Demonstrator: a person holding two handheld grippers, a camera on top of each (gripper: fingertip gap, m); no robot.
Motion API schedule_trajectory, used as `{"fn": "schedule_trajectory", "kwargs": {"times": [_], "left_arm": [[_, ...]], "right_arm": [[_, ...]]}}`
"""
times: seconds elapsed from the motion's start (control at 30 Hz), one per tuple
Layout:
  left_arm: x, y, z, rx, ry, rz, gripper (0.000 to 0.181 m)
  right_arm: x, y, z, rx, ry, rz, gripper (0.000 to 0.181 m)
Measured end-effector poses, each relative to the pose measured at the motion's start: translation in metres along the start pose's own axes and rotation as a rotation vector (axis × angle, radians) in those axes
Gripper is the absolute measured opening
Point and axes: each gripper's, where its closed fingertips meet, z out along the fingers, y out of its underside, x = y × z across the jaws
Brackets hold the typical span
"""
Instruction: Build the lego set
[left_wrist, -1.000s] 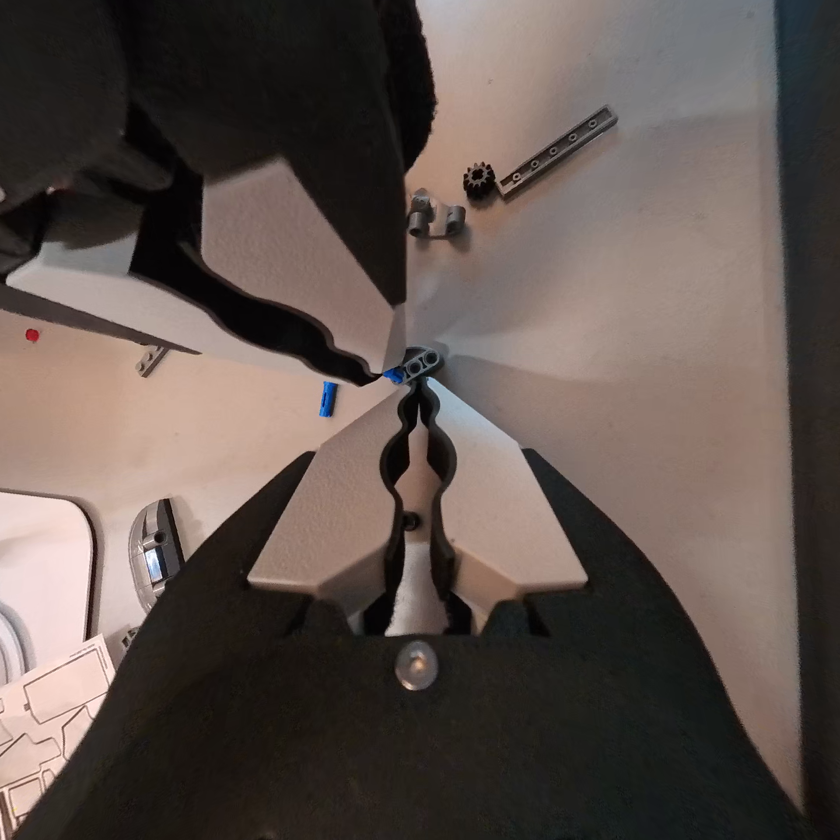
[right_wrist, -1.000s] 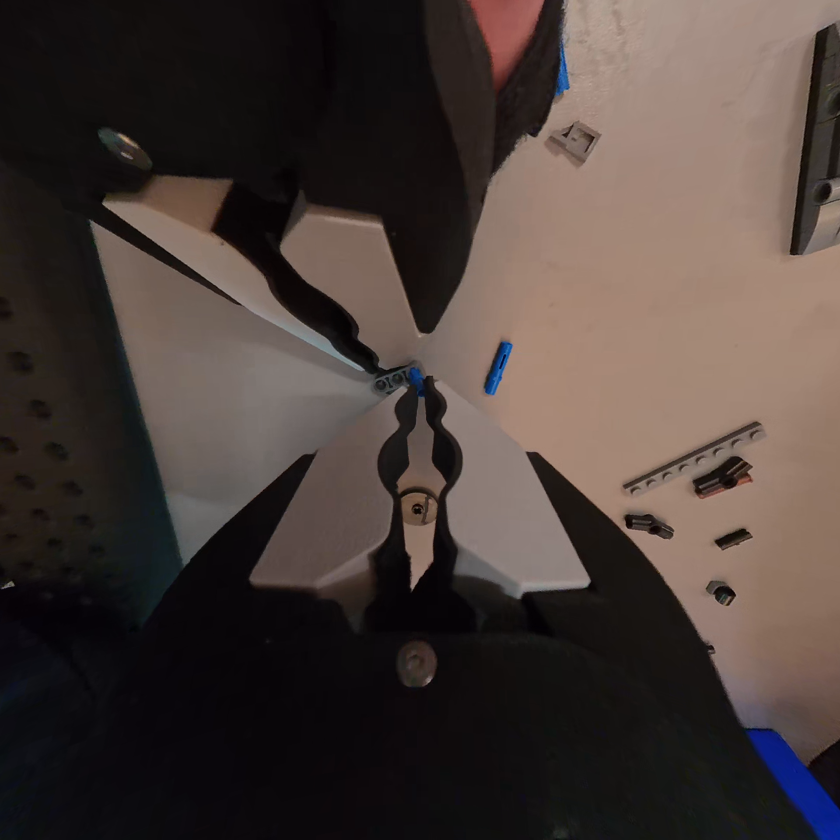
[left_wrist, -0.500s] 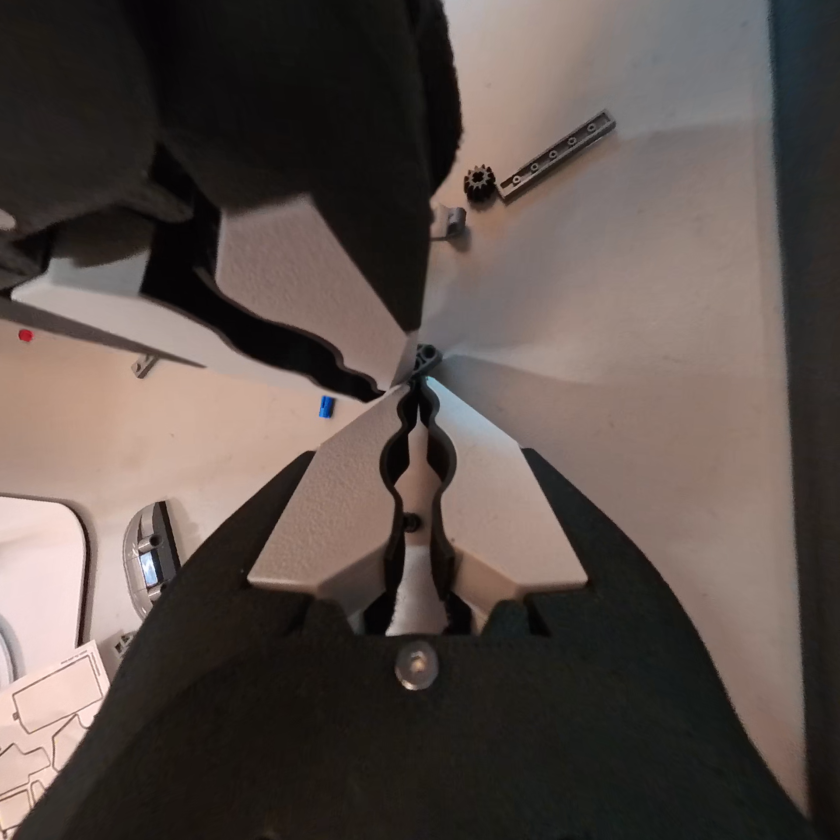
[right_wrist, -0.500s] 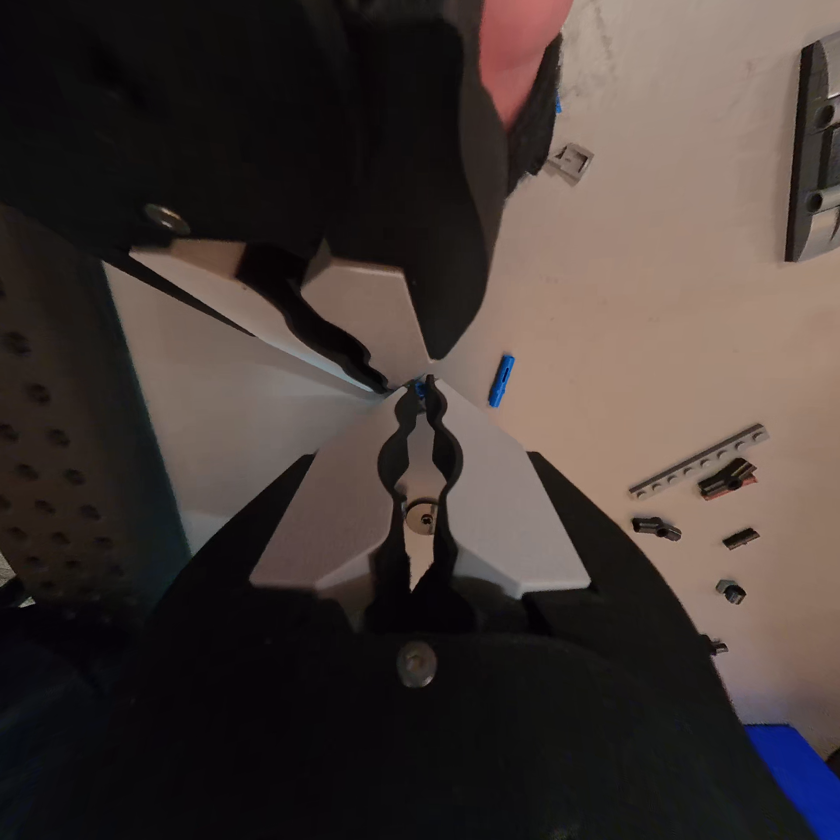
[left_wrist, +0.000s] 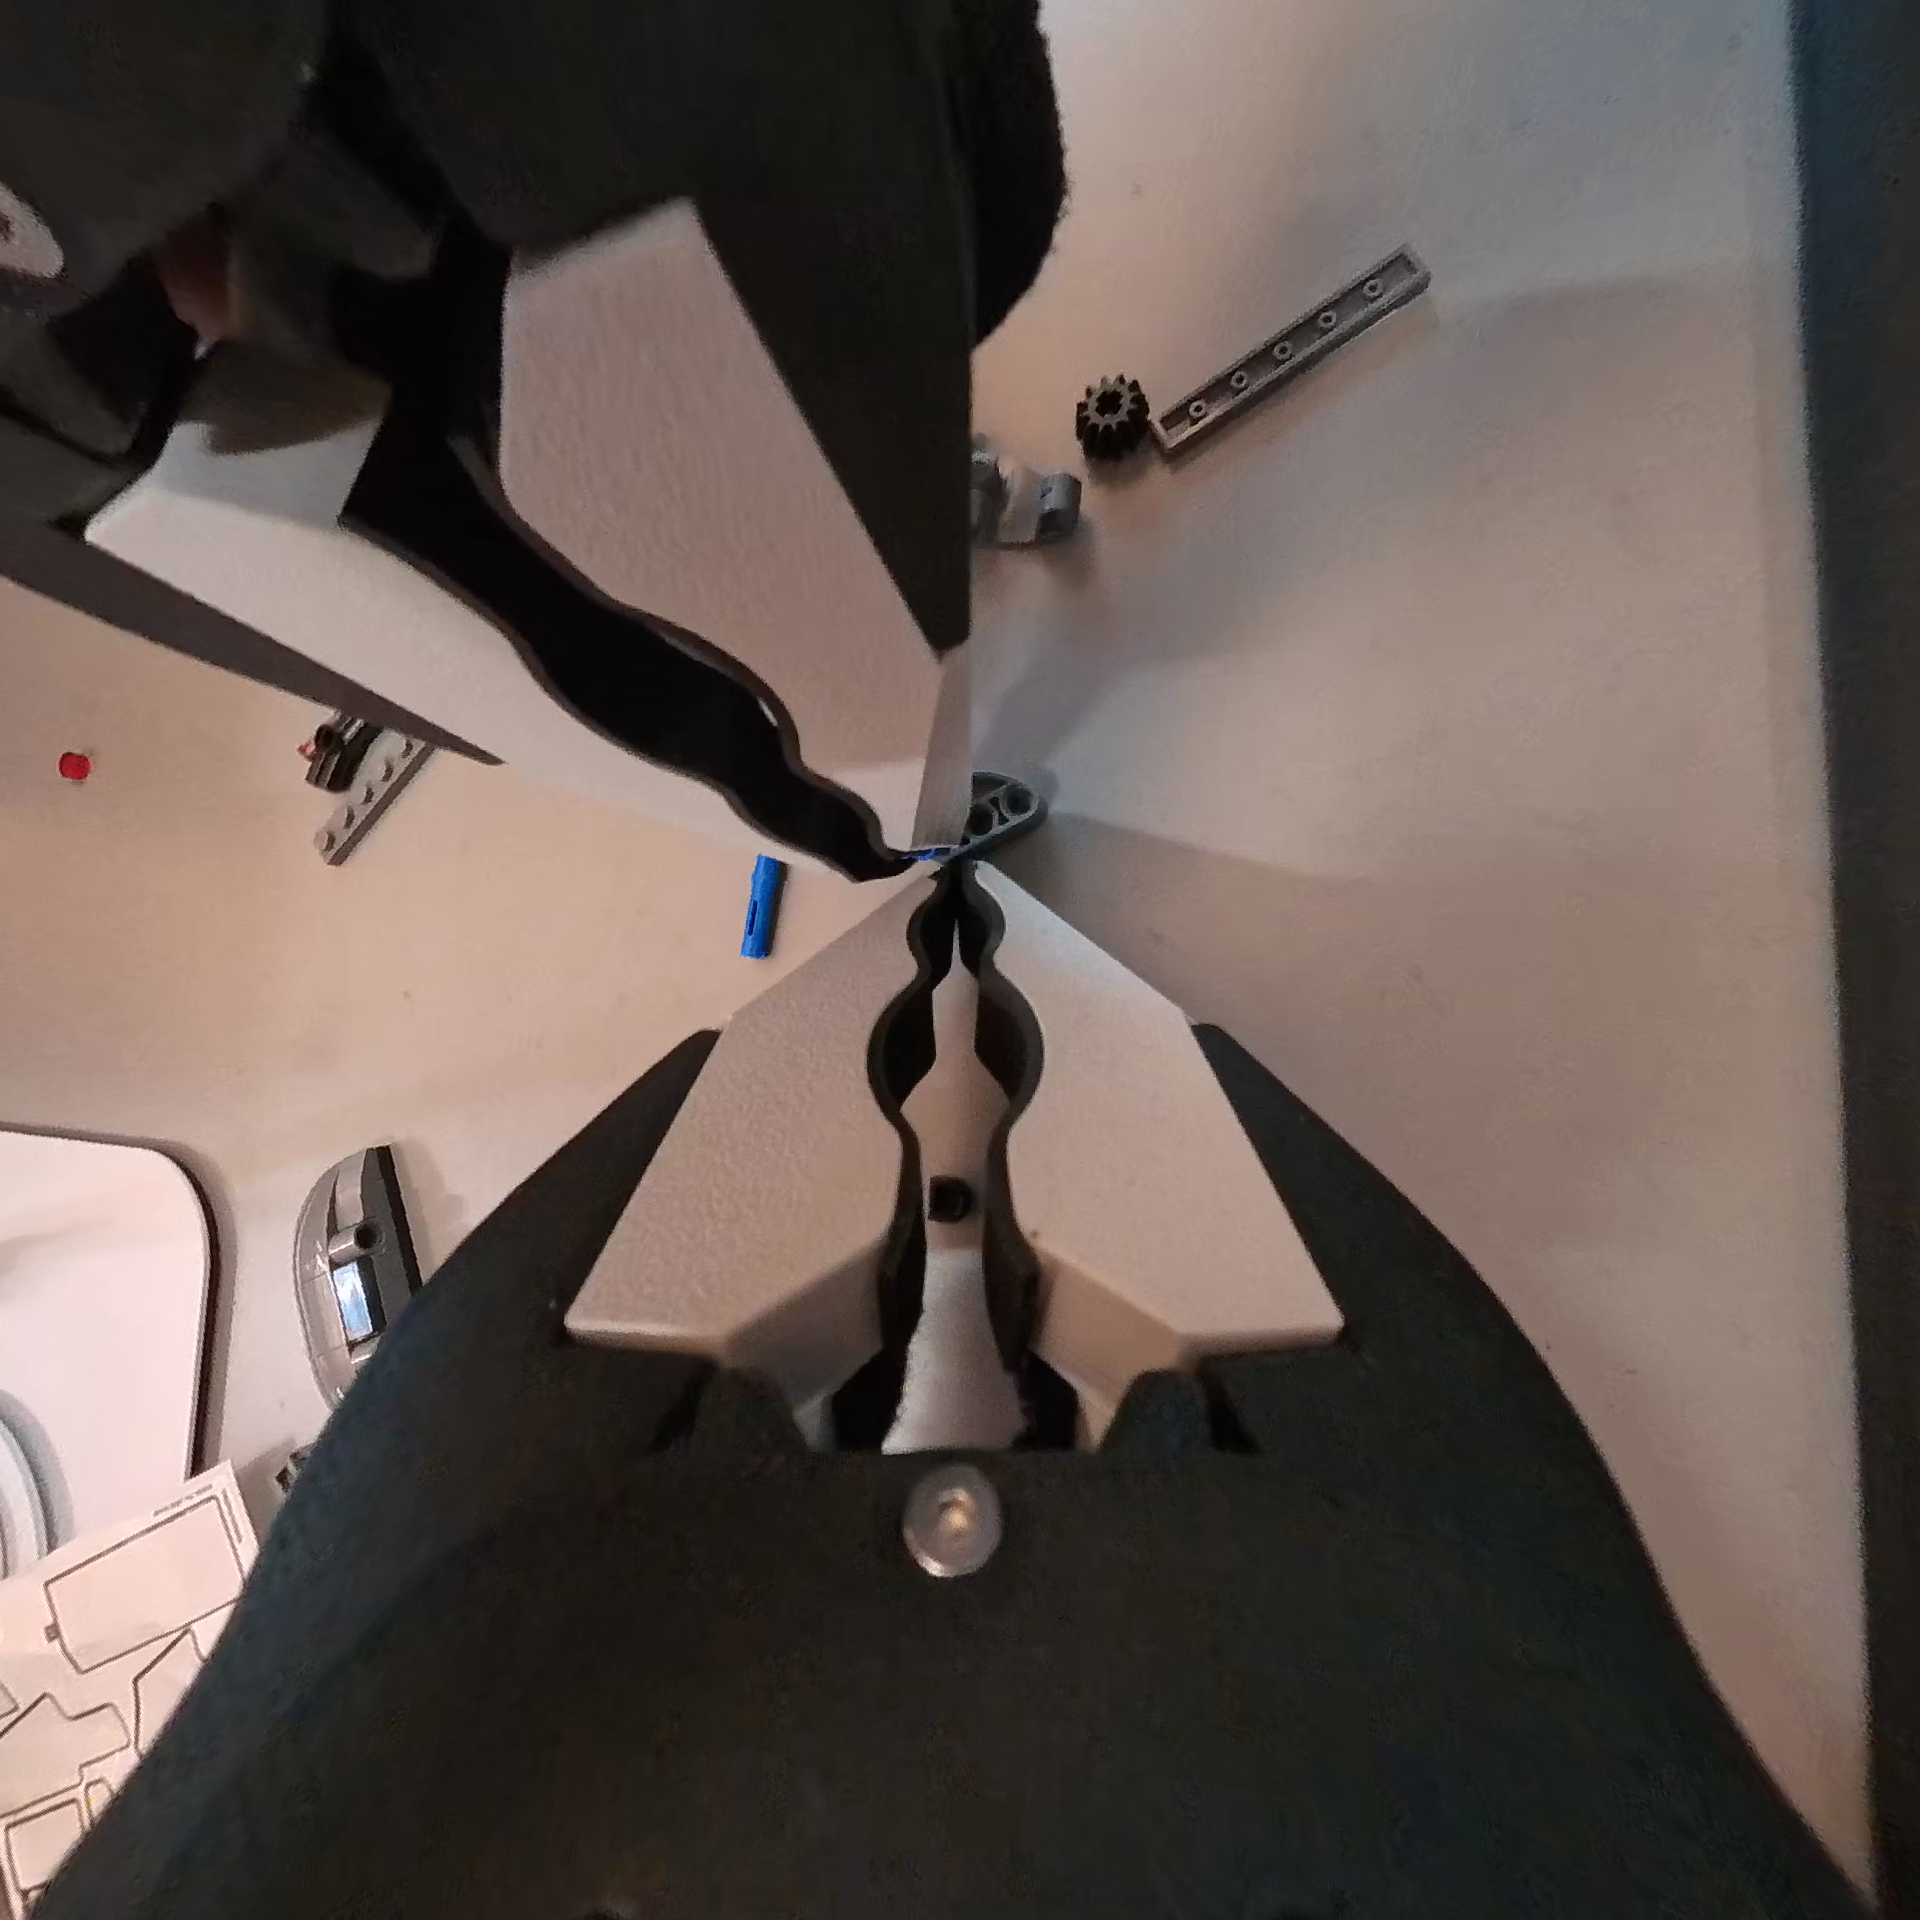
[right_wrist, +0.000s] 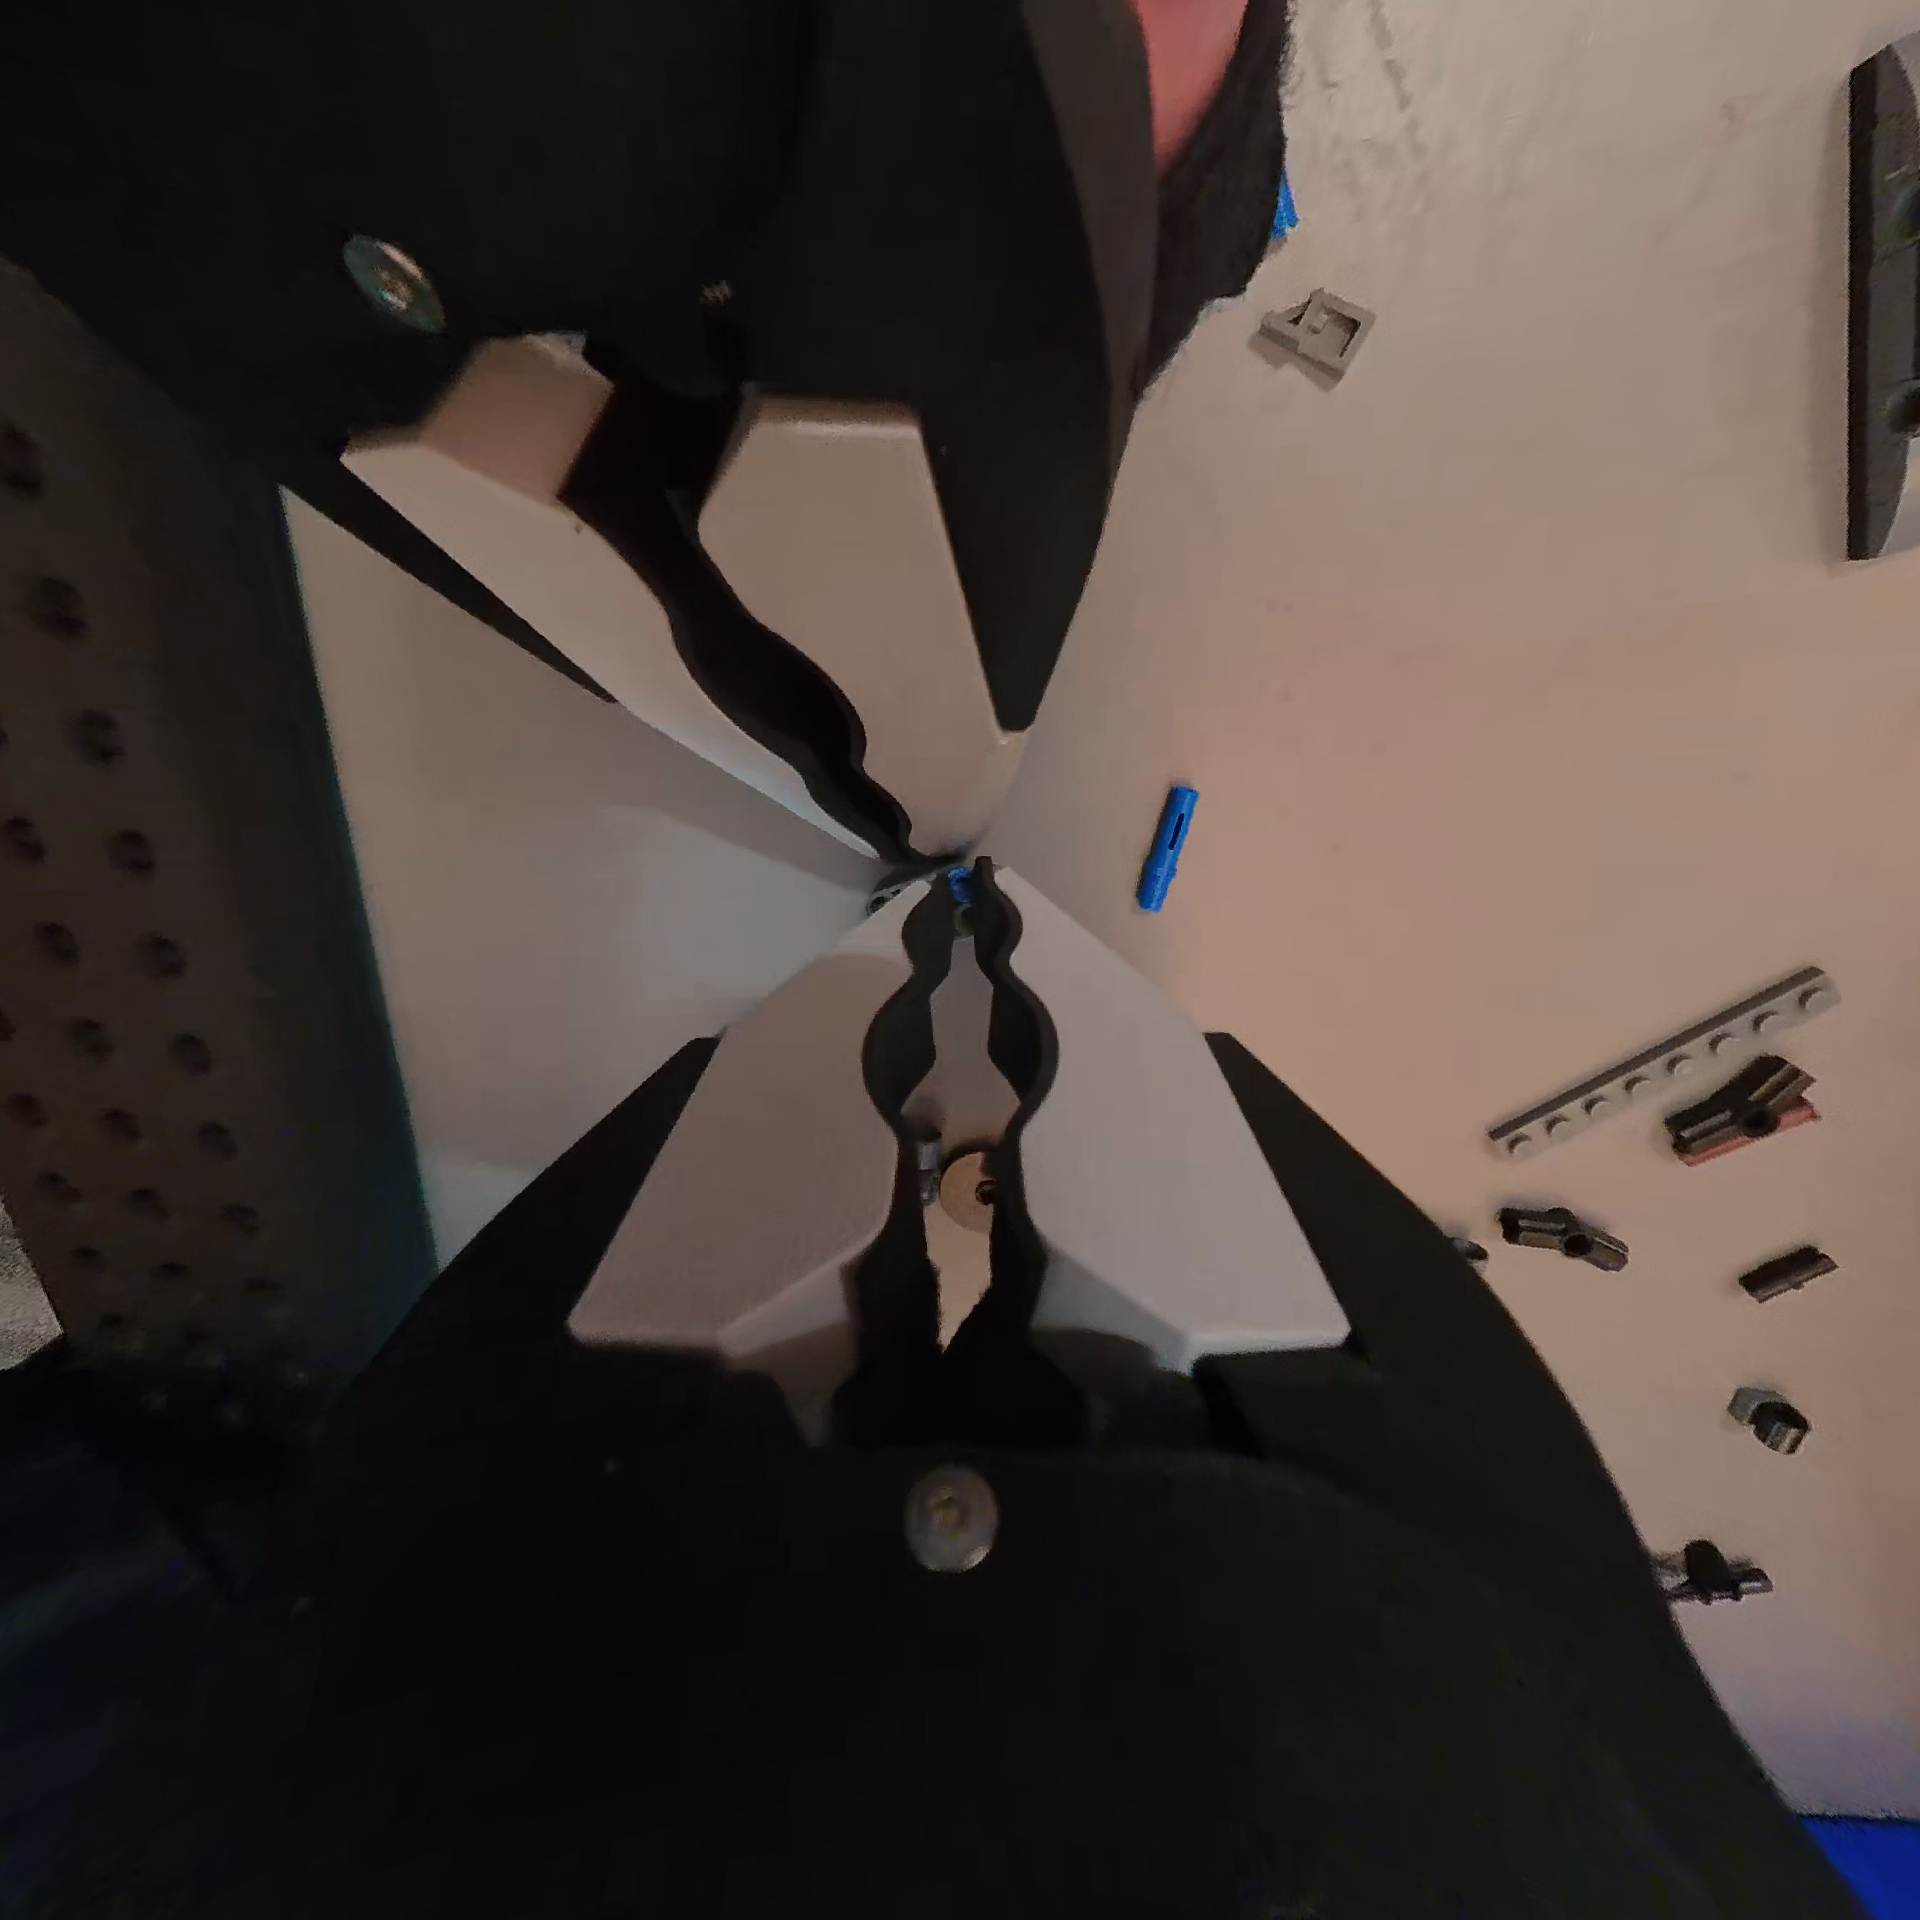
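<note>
Both claws meet tip to tip at frame centre. Left gripper (left_wrist: 954, 883) is pinched narrow on a small dark grey beam (left_wrist: 1003, 803), which sticks out just above its tips in the left wrist view. Right gripper (right_wrist: 968, 896) is pinched narrow on a blue pin (right_wrist: 960, 885), seen between its tips in the right wrist view; in the left view only a sliver of blue shows at the right gripper's tip, touching the beam's lower left end.

A second ago more of the pin's blue showed beside the beam in the left view; half a second ago it was nearly hidden, and now only a thin edge shows. The beam's holes have also come back into sight after being mostly covered. I judge that the pin is going into an end hole of the beam, perhaps nearly seated, though the joint itself is too small to confirm.

A spare blue pin (left_wrist: 758, 921) lies on the table (left_wrist: 1403, 1039) left of centre. A black gear (left_wrist: 1113, 418) and a grey plate (left_wrist: 1288, 351) lie touching at upper right.
</note>
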Motion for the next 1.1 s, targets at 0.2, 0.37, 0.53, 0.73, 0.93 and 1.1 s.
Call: {"fn": "schedule_trajectory", "kwargs": {"times": [0.2, 0.37, 0.53, 0.73, 0.93, 1.1], "left_arm": [[-0.0001, 0.0, 0.0, 0.0, 0.0, 0.002, 0.0], [-0.0003, -0.0001, 0.0001, 0.007, 0.011, -0.008, 0.0], [-0.0003, -0.0001, 0.0001, 0.004, 0.009, -0.005, 0.0], [-0.0004, -0.0001, 0.0002, 0.008, 0.011, -0.012, 0.0], [-0.0002, -0.0004, 0.0003, 0.017, 0.026, -0.025, 0.0], [-0.0001, -0.0005, 0.0004, 0.019, 0.031, -0.028, 0.0]], "right_arm": [[0.0002, 0.0036, 0.0002, 0.028, -0.027, 0.017, 0.002], [0.0004, 0.0044, 0.0004, 0.048, -0.042, 0.019, 0.002], [0.0005, 0.0044, 0.0006, 0.019, -0.024, 0.018, 0.002], [0.0007, 0.0043, 0.0008, -0.008, -0.004, 0.012, 0.002], [0.0009, 0.0035, 0.001, -0.027, 0.003, 0.018, 0.002], [0.001, 0.0024, 0.0014, -0.068, 0.032, 0.011, 0.001]]}}
